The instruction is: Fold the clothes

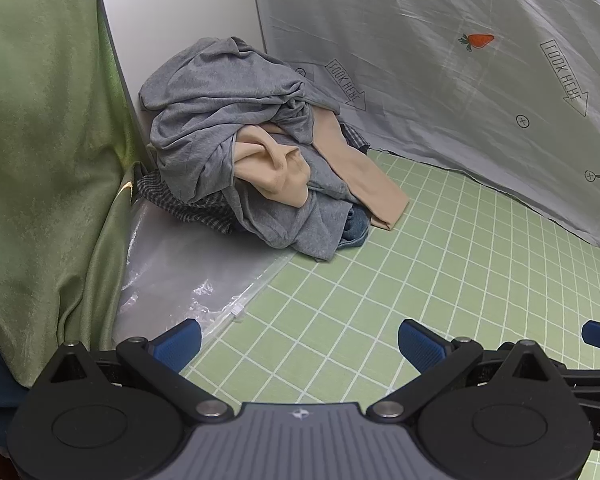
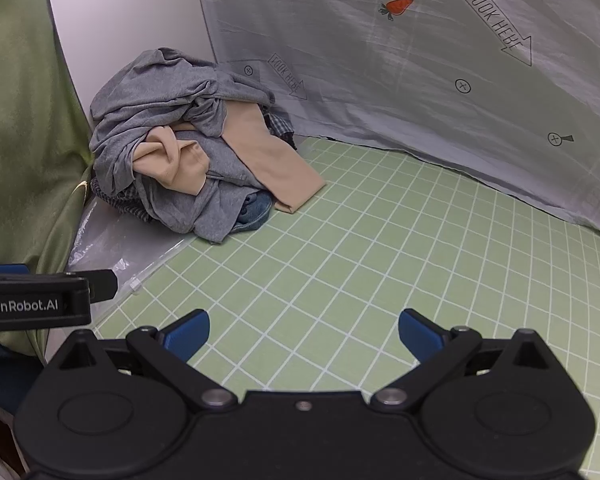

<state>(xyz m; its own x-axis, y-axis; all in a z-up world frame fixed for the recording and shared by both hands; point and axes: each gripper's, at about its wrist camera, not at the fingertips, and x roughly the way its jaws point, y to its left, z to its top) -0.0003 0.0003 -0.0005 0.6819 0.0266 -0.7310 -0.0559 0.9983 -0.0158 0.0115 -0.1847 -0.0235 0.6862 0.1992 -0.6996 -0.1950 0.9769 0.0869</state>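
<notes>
Left hand-held gripper (image 1: pixel 299 342) with blue-padded black fingers: spread wide, nothing between the pads, poised above the green grid-patterned mat (image 1: pixel 420 264) near its front edge. Right hand-held gripper (image 2: pixel 304 332) of the same build: likewise spread wide and empty, also above the mat's front edge, just to the right of the left one, whose black body edges into the right wrist view at far left.

Crumpled heap of clothes (image 1: pixel 236 140) (image 2: pixel 180 144): at the far left corner of the mat, well apart from both grippers. Uppermost, a wrinkled grey jersey garment (image 1: pixel 220 92); tucked into and draped over it, a beige soft-knit garment (image 1: pixel 276 168), one flat end lying out on the mat toward the right. Beneath, a dark checked fabric (image 1: pixel 168 196) at the left and a patch of blue denim (image 1: pixel 356 224) at the front of the heap.

Clear plastic zip bag (image 1: pixel 188 272): flat along the mat's left edge, partly under the heap.

Pale grey printed sheet with carrots and arrow labels (image 1: pixel 440 60): hanging as backdrop along the far edge. Green satin drape (image 1: pixel 40 140): along the left side.
</notes>
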